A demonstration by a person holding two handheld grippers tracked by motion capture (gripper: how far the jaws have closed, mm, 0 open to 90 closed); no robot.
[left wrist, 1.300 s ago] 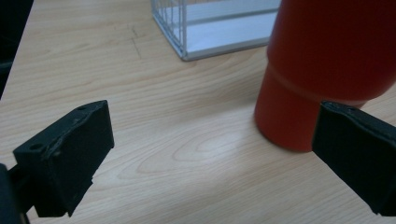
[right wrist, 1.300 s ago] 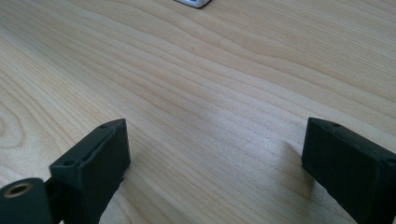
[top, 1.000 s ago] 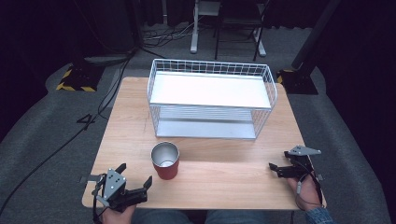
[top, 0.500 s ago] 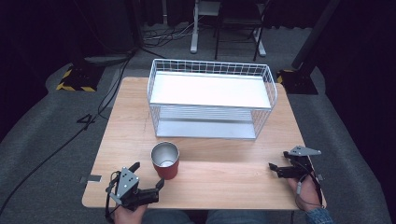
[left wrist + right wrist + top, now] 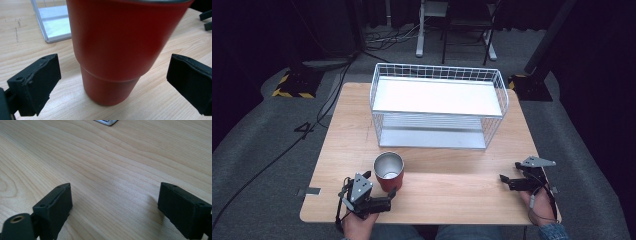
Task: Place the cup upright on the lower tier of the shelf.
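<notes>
Since the red tumbler (image 5: 389, 171) looks rigid, smooth-walled and probably slippery, a hold on its narrower lower band seems safest. It stands upright on the table (image 5: 462, 182), before the wire rack (image 5: 438, 106). Left tool (image 5: 379, 190) spread wide, flanking it, no contact. Right tool (image 5: 508, 181) spread, empty.

In the left gripper view the red cup (image 5: 117, 50) runs off the top edge, its rim a blur, and hides the table (image 5: 30, 30) behind it. The wire basket (image 5: 53, 21) shows just one corner there. In the right gripper view only a corner of the basket shows at the top edge.
</notes>
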